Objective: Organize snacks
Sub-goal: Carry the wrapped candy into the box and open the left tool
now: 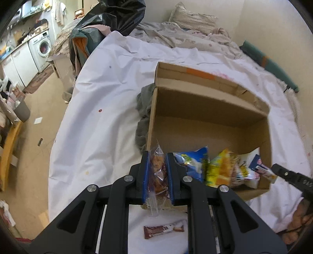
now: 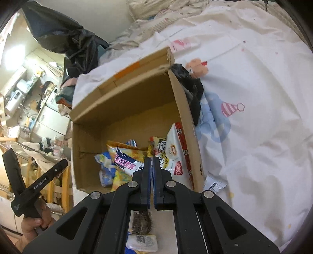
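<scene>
An open cardboard box (image 1: 207,105) lies on a white sheet and holds several snack bags (image 1: 221,168). My left gripper (image 1: 157,156) is shut on a clear packet of brown pastry (image 1: 156,172), held over the box's near left corner. My right gripper (image 2: 152,160) is shut at the box's (image 2: 125,91) near edge above the snack bags (image 2: 172,154), and a thin wrapper edge shows between its pads; what it is I cannot tell. A brown-and-white snack bar (image 1: 164,230) lies on the sheet under my left gripper. A dark snack (image 2: 141,221) and a white packet (image 2: 141,243) lie under my right gripper.
A grey cloth (image 1: 143,115) lies against the box's left side, a black cloth (image 2: 190,84) against its right. A black plastic bag (image 1: 109,21) stands at the bed's far left. Bedding and a pillow (image 1: 191,17) lie behind. The bed edge drops to the floor (image 1: 39,121) on the left.
</scene>
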`<action>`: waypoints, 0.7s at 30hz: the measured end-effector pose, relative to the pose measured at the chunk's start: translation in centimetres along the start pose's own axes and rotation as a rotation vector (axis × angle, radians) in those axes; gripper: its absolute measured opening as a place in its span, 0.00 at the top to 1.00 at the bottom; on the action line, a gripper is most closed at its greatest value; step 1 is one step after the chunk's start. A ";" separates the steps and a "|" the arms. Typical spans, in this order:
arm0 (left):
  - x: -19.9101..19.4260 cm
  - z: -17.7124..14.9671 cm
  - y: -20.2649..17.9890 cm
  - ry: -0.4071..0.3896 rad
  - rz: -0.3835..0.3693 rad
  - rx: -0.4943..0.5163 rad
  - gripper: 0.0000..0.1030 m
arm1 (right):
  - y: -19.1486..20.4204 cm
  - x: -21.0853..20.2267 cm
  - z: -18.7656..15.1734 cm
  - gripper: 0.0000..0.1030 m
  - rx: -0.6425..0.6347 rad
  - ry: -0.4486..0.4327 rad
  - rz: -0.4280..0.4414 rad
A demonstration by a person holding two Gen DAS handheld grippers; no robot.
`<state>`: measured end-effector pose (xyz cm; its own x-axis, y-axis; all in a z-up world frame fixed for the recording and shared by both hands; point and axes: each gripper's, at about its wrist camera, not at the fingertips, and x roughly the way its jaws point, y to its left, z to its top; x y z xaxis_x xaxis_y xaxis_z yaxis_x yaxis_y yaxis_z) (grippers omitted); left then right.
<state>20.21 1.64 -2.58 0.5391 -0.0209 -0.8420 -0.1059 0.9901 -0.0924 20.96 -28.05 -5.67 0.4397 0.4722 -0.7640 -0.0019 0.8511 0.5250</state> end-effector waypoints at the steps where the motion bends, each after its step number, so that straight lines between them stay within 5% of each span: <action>1: 0.4 0.0 -0.1 0.013 -0.021 -0.012 0.87 | 0.1 0.1 0.0 0.98 -0.004 0.000 0.001; 21: 0.9 0.1 -2.1 -0.006 -0.008 0.044 0.86 | 1.6 2.7 0.3 0.98 -0.066 0.032 -0.033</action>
<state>21.03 -0.46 -3.10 0.5445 -0.0285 -0.8383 -0.0649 0.9950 -0.0760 22.36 -25.47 -6.75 0.4119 0.4501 -0.7923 -0.0477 0.8789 0.4746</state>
